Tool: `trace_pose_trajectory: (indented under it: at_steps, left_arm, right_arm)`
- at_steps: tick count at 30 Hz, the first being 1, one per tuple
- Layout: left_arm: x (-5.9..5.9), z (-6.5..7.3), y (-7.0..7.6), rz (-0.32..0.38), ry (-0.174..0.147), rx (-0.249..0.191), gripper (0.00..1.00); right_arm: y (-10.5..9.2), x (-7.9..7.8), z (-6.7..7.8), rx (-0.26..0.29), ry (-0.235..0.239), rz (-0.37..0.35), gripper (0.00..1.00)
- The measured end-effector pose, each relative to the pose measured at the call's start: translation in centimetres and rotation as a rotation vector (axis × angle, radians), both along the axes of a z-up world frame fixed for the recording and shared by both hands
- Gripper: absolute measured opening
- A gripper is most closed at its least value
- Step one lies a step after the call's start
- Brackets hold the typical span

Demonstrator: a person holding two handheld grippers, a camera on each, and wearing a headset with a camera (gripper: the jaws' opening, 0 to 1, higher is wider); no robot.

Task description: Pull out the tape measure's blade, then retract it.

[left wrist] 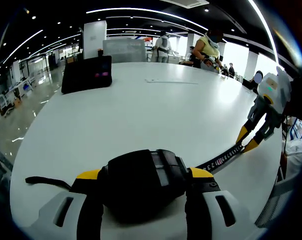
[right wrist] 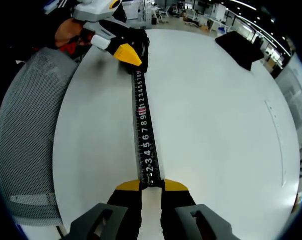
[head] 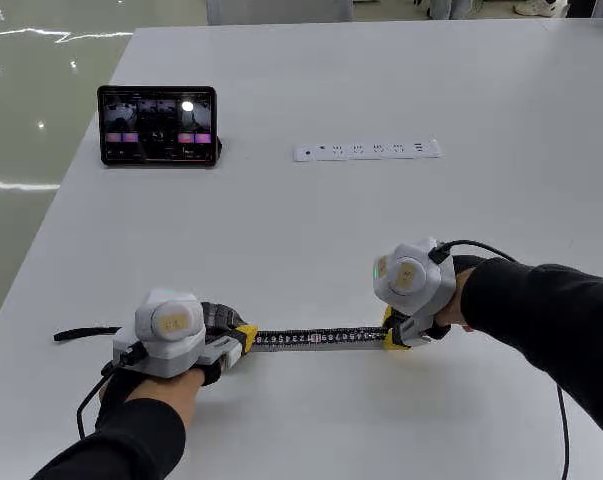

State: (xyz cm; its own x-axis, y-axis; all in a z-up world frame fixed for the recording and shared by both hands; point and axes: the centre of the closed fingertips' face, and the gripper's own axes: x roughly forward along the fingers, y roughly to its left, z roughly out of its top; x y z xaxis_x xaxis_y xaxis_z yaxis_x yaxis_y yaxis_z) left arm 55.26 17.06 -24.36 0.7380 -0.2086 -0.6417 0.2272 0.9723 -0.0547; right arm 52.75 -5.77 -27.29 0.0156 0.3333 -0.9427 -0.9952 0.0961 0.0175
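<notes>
The black tape measure case point(left wrist: 143, 182) sits between my left gripper's point(left wrist: 143, 177) yellow-tipped fingers point(left wrist: 88, 175), which are shut on it near the table's front left. In the head view the case point(head: 221, 320) lies under the left gripper point(head: 233, 340), its wrist strap point(head: 86, 333) trailing left. The dark numbered blade point(head: 316, 338) runs rightward across the table to my right gripper point(head: 393, 338). Seen from the right gripper view, the blade point(right wrist: 143, 130) ends between the right gripper's point(right wrist: 151, 186) yellow fingertips point(right wrist: 126, 186), which pinch its end.
On the white table point(head: 381, 230), a tablet point(head: 158, 124) stands at the far left and a white power strip point(head: 367, 151) lies at the far middle. A grey mesh chair point(right wrist: 25, 140) stands beside the table's edge. People stand beyond the table in the left gripper view.
</notes>
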Motion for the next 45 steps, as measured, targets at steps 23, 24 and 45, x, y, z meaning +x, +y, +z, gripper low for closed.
trace_pose_trajectory:
  at_steps: [23, 24, 45]
  left_arm:
    - [0.0, -0.1, 0.0, 0.002, 0.006, -0.003, 0.63]
    - [0.0, -0.1, 0.0, 0.001, 0.007, -0.003, 0.63]
    - [0.0, -0.1, 0.0, 0.005, 0.016, -0.001, 0.63]
  right_arm:
    - [1.0, 0.1, 0.0, 0.002, -0.001, 0.006, 0.1]
    - [1.0, 0.1, 0.0, 0.002, -0.001, 0.004, 0.1]
    - [2.1, 0.0, -0.1, 0.014, 0.0, 0.002, 0.1]
